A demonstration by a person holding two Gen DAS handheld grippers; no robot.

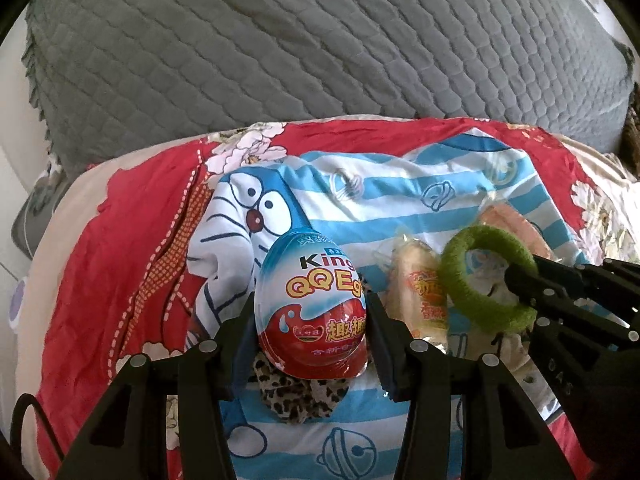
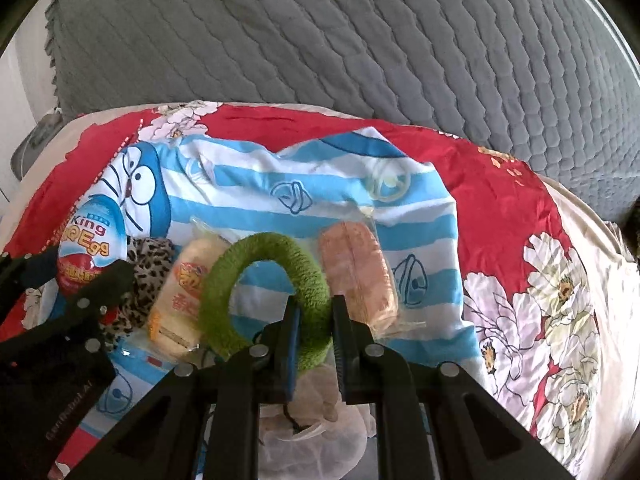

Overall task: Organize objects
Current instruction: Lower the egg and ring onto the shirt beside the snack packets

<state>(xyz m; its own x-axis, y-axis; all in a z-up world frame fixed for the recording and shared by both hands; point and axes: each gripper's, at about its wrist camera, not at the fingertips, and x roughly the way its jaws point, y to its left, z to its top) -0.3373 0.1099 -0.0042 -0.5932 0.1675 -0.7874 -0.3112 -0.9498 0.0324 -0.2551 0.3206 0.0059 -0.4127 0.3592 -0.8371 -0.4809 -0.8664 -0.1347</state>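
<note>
1. Left wrist view: left gripper (image 1: 312, 320) pinches the King QQ Egg (image 1: 312, 300) across its belly, long axis running away from the claw, blunt red end nearest, directly over the leopard-print scrunchie (image 1: 298, 394).
2. Right of the egg lies the wrapped rice cracker (image 1: 420, 288), lengthwise away.
3. Right wrist view: right gripper (image 2: 314, 320) is clamped on the green terry hair ring (image 2: 266, 296), ring upright, hanging between cracker and wrapped bread slice (image 2: 360, 276).
4. Judgement: both loads hover over the Doraemon cloth (image 2: 256, 184); the left hand is nearer the scrunchie.
</note>
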